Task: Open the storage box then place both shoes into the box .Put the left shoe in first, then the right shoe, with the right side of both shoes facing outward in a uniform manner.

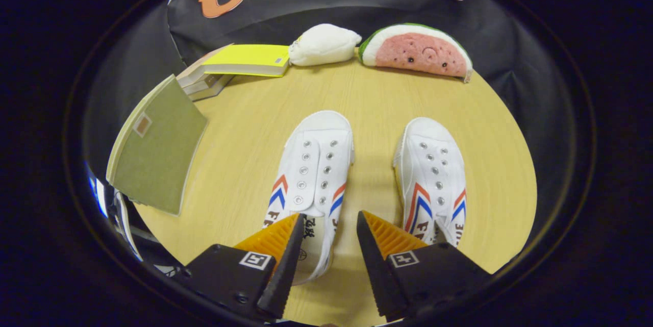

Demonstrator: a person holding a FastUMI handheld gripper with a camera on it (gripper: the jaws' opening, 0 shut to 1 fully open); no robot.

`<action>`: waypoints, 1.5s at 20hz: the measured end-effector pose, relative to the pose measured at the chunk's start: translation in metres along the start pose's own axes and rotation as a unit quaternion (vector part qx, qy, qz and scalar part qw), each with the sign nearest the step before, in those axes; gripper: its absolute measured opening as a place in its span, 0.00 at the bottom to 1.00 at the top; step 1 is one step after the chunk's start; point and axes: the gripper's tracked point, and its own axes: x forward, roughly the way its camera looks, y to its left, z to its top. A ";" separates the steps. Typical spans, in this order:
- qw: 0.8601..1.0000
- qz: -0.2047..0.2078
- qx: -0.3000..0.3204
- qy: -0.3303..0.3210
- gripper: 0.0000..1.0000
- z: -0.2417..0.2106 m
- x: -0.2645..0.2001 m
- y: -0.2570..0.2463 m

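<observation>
White left shoe (311, 164) between spread fingers (285, 245) | right shoe (433, 174) beside

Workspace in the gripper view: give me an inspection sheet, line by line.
Surface: round light wooden table, bare between the things.
Job's things: two white shoes side by side, toes pointing away; left shoe just ahead of the claw, its heel end between the fingers; right shoe beside it. Olive storage box stands at the table's edge left of the shoes, lid shut.
Clutter: stacked books, white plush, watermelon plush along the far edge.
Grippers: claw open, fingers gripping nothing.
Cables: nothing seen.
Surroundings: black cloth wall behind the table.
</observation>
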 end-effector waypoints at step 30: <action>0.977 0.138 0.102 -0.124 0.05 0.094 -0.163 0.244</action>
